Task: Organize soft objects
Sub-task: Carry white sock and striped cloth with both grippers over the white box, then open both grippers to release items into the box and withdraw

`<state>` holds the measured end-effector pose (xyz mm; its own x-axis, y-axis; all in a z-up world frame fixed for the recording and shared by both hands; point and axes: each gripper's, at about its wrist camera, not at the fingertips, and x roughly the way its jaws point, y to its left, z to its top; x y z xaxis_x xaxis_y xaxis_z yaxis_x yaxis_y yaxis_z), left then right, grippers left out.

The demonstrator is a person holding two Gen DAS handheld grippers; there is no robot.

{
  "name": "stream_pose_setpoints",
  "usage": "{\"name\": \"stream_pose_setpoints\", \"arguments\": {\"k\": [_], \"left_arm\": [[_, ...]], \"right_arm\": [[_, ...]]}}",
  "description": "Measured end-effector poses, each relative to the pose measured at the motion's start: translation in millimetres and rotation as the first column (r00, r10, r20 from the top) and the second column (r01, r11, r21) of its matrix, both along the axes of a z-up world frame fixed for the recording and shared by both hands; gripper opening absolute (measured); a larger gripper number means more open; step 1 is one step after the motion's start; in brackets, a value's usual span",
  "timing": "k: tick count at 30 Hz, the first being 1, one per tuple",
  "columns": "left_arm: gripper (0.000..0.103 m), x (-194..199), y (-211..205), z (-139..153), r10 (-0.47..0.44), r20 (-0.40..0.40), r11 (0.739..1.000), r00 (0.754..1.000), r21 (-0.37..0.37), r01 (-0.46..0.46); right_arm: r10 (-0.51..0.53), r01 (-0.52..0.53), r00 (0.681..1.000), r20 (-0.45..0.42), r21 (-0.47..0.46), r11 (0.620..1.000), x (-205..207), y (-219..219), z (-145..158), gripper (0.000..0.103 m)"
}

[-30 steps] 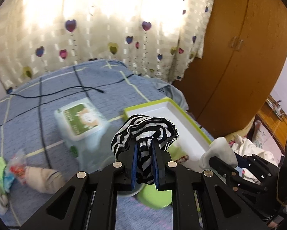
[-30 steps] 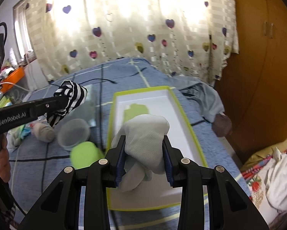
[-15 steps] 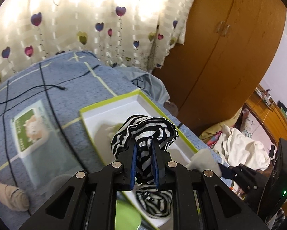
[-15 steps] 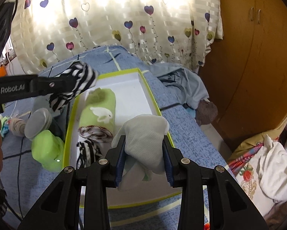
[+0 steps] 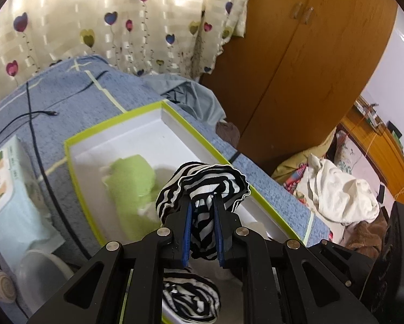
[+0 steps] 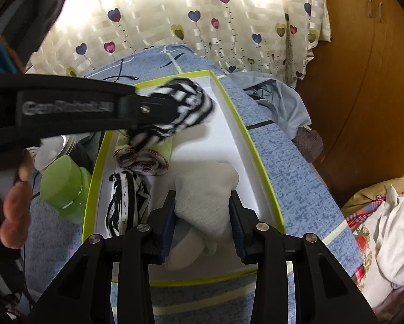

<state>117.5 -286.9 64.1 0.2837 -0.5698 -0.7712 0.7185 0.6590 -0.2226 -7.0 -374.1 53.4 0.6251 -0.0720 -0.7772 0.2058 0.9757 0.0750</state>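
1. Left wrist view: my left gripper [image 5: 202, 232] is clamping narrowly on a black-and-white striped sock [image 5: 204, 186], which is bunching above the fingertips in the lower middle of the frame. Behind it, the green-rimmed white tray [image 5: 174, 124] is lying on the blue bed [image 5: 66, 94], with a green rolled sock [image 5: 131, 181] inside at centre left. Another striped roll [image 5: 191, 299] is showing at the bottom, between my gripper's arms. A tissue box [image 5: 4, 172] and a pale lid [image 5: 39, 267] are sitting on the bed at the left edge, outside the tray.

2. Right wrist view: my right gripper [image 6: 203, 229] is holding a white sock bundle [image 6: 207, 197], the jaws standing fairly wide around its bulk, in the lower middle of the frame and over the tray's near end [image 6: 256, 145]. My left gripper [image 6: 147, 110] is reaching in from the left, carrying the striped sock [image 6: 185, 108] over the tray's far half in the upper centre. The striped roll [image 6: 129, 202] and a roll with red-stitched edges [image 6: 142, 160] are lying along the tray's left side; a green bottle [image 6: 64, 186] is standing just outside it.

3. I judge the step as placing: both socks are hanging over the tray, neither visibly resting. Next, I am thinking each needs lowering onto bare white floor, beside the rolls, before I open the jaws.
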Motion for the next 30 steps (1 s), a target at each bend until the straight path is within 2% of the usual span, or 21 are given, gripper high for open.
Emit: {"name": "stream_pose_setpoints", "arguments": {"k": [10,13,14,18,22,30], "left_arm": [[0.014,-1.0,-8.3,-11.2,-0.007,-0.020,1.000,1.000,0.024,0.008],[0.019,0.4,-9.3,-13.2,-0.011,-0.027,1.000,1.000,0.027,0.012],[0.023,0.2,-9.6,-14.3,-0.012,-0.031,0.999,0.999,0.029,0.013],[0.026,-1.0,-8.7,-14.3,-0.015,-0.032,1.000,0.999,0.025,0.016],[0.033,-2.2,-5.2,-12.6,-0.007,-0.028,1.000,1.000,0.022,0.008],[0.038,-12.5,4.4,-2.6,0.001,-0.006,1.000,1.000,0.011,-0.001]], "right_arm": [[-0.009,0.009,1.000,0.012,-0.002,1.000,-4.0,-4.1,0.1,0.044],[-0.010,0.010,1.000,0.016,-0.004,1.000,-4.9,-4.3,0.8,0.050],[-0.010,0.010,1.000,0.016,-0.004,1.000,-4.8,-4.4,1.0,0.050],[-0.017,0.017,1.000,0.020,-0.004,1.000,-5.2,-6.0,0.9,0.050],[-0.015,0.015,1.000,0.022,-0.011,1.000,-6.6,-6.0,2.2,0.050],[-0.017,0.019,0.999,0.036,-0.033,0.999,-12.1,-1.3,7.7,0.050]]}}
